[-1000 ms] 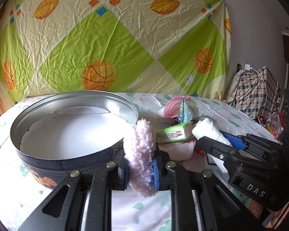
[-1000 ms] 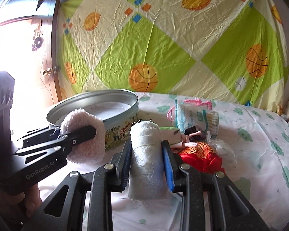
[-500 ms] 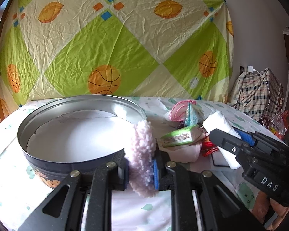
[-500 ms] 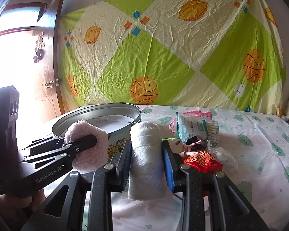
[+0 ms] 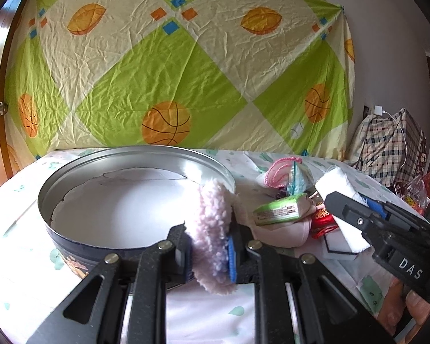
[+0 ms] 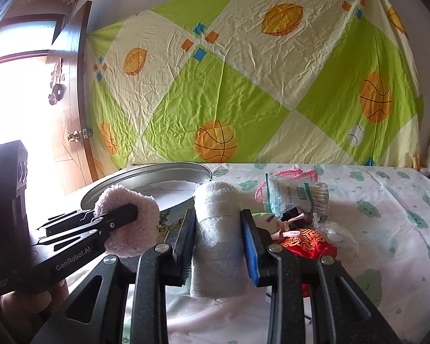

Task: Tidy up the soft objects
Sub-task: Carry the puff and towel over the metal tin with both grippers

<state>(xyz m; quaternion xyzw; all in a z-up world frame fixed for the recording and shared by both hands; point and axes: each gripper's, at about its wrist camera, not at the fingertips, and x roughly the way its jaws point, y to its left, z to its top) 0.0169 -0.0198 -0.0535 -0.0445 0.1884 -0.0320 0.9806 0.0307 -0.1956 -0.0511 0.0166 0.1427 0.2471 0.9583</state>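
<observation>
Left gripper clamped on pink fleece pad at near rim of round tin – right gripper pinching white gauze roll, beside pile of soft items

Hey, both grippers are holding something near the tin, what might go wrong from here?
1. The fluffy pink pad in the left gripper is pinched near its lower edge and flops, so it may catch the round metal tin's rim.
2. The white gauze roll in the right gripper has loose threads that could snag.
3. The two grippers sit close together and might collide.
</observation>
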